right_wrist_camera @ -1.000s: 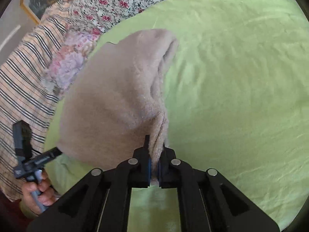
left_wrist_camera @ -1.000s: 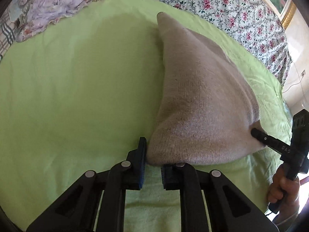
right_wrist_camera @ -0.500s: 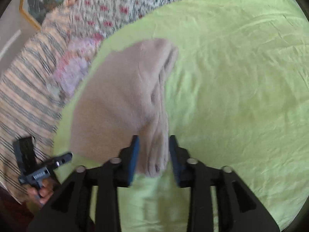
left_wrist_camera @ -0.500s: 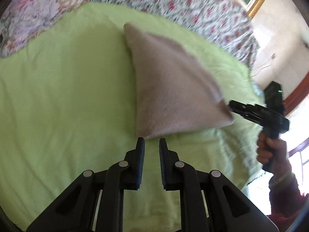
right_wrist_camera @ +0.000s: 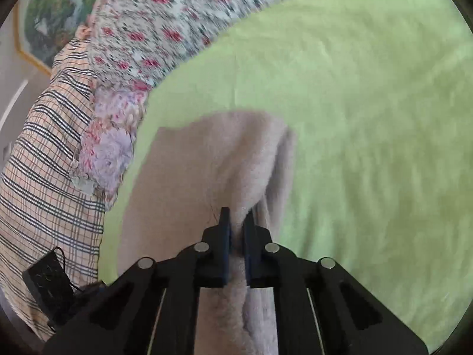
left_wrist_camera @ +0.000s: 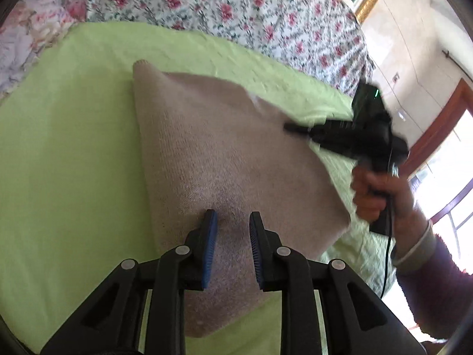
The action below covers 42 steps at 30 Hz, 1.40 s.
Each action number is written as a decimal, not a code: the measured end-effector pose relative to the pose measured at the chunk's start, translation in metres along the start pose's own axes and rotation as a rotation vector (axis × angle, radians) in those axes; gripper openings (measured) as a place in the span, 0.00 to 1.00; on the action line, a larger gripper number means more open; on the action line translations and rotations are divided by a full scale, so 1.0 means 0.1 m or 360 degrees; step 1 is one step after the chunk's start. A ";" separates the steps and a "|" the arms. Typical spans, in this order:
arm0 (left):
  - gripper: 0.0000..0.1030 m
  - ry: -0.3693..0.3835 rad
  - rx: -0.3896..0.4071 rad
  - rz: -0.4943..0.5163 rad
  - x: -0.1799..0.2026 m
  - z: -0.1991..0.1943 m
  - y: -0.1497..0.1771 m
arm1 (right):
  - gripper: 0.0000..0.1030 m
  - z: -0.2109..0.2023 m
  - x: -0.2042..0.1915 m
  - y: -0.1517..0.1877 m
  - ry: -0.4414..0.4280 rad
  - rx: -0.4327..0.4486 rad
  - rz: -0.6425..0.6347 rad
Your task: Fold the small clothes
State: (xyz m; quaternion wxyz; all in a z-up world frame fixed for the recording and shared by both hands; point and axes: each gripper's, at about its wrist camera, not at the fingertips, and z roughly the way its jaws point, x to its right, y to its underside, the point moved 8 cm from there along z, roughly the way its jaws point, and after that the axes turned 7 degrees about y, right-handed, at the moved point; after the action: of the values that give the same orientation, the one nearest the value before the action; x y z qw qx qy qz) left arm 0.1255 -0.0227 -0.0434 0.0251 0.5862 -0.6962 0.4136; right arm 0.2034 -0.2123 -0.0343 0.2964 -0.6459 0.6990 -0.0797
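Observation:
A folded beige knit garment lies on a light green blanket. My left gripper is open, its blue-padded fingers spread over the garment's near part and holding nothing. The right gripper shows in the left wrist view, over the garment's far right edge. In the right wrist view the right gripper is nearly closed with a fold of the beige garment between its fingers.
Floral bedding lies beyond the green blanket. A plaid cloth and a floral pillow lie left in the right wrist view. A window and a wooden frame stand at the right.
The left gripper moved forward over the garment and opened wider. The right gripper, open half a second ago, has closed on a fold of the garment and moved along its edge.

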 end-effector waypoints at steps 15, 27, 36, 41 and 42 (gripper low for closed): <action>0.27 -0.0027 0.0052 0.0055 0.16 -0.14 -0.07 | 0.15 -0.37 -0.02 0.10 0.0059 0.0138 -0.0049; 0.06 -0.0101 -0.0022 -0.0090 -0.31 0.30 -0.27 | 0.00 0.22 0.09 0.57 0.0140 -0.0063 -0.0109; 0.10 -0.0128 0.0050 -0.0003 -0.08 0.03 -0.13 | 0.04 -0.21 -0.11 0.67 0.0113 0.0021 -0.0187; 0.10 -0.0074 0.0050 0.0027 0.12 -0.17 0.27 | 0.04 -0.43 -0.14 1.03 0.0080 -0.0017 -0.0271; 0.10 -0.0076 0.0043 0.0022 0.13 -0.17 0.35 | 0.04 -0.42 -0.13 1.14 0.0108 -0.0045 -0.0296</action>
State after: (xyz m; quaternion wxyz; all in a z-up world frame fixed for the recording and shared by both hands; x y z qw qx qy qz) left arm 0.0843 -0.0241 -0.0449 -0.0022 0.5912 -0.6951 0.4091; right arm 0.0837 -0.1941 -0.0521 0.2546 -0.7091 0.6467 -0.1189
